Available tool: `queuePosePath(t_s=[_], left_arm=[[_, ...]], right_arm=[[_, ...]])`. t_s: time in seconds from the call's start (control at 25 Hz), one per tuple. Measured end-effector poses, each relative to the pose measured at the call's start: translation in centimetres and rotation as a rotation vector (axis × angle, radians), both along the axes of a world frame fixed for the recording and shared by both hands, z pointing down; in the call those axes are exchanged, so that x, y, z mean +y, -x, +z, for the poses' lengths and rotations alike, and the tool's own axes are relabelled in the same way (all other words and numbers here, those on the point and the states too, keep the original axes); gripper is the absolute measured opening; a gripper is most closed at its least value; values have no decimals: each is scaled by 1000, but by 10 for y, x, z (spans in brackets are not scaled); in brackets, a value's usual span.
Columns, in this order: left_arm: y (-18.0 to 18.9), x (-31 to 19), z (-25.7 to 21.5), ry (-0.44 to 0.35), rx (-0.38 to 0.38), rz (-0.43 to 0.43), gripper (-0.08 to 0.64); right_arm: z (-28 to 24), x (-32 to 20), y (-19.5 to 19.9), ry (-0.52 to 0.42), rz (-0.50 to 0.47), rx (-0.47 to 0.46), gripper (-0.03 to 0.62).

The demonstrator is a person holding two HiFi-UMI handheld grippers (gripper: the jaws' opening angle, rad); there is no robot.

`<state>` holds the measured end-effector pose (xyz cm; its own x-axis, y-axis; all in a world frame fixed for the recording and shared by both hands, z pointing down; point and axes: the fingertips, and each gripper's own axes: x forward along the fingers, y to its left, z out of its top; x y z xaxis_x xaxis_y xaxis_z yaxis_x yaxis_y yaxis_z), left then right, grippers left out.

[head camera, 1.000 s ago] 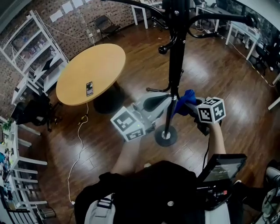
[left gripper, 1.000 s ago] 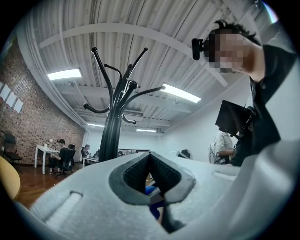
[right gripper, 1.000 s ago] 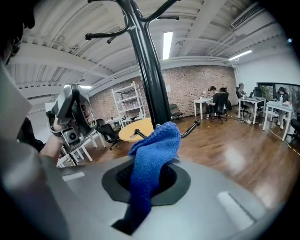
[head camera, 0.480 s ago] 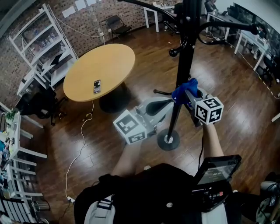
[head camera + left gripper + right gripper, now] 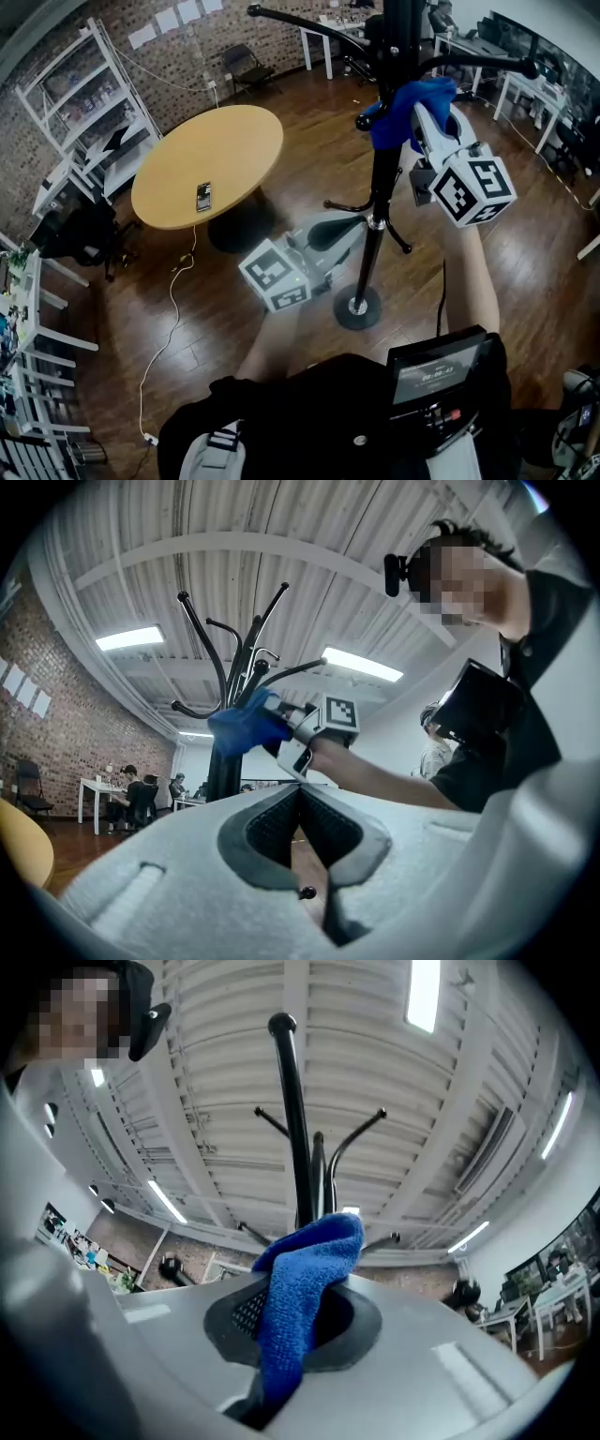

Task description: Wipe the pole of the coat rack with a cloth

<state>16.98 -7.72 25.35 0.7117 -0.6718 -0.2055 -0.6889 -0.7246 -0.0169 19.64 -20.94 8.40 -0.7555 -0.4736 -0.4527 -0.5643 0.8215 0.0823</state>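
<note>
The black coat rack pole point(image 5: 380, 202) rises from a round base point(image 5: 357, 307) on the wood floor. My right gripper point(image 5: 417, 108) is raised high and shut on a blue cloth point(image 5: 405, 108), pressing it against the upper pole just below the hooks. In the right gripper view the cloth point(image 5: 305, 1293) hangs from the jaws with the pole point(image 5: 292, 1110) right behind. My left gripper point(image 5: 337, 234) is low, beside the lower pole, shut and empty. The left gripper view shows the pole point(image 5: 225, 761), the cloth point(image 5: 248, 726) and the closed jaws.
A round wooden table point(image 5: 208, 161) with a phone point(image 5: 202, 195) stands to the left. A white cable point(image 5: 169, 328) runs across the floor. Shelving point(image 5: 80, 103) lines the brick wall; desks and chairs fill the far side. The rack's lower hooks point(image 5: 342, 206) stick out near my left gripper.
My right gripper has slid the blue cloth up the pole from mid height to just under the top hooks. The left gripper stayed low beside the pole.
</note>
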Motion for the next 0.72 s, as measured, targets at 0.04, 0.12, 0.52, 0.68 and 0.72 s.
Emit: queuePosePath(t_s=[0.04, 0.12, 0.52, 0.68, 0.72], left_arm=[[0, -1, -1, -2, -1, 4, 2], [-1, -1, -2, -6, -6, 12, 2], [-3, -4, -9, -13, -9, 34, 2], [-5, 0, -4, -15, -6, 26, 2], [-4, 0, -3, -14, -5, 24, 2]], right_arm=[[-19, 7, -7, -34, 15, -33, 21], [-48, 26, -31, -88, 55, -106, 21], [-105, 109, -99, -293, 54, -296, 23], [-92, 91, -87, -265, 73, -274, 23], [-87, 83, -83, -247, 76, -260, 23]])
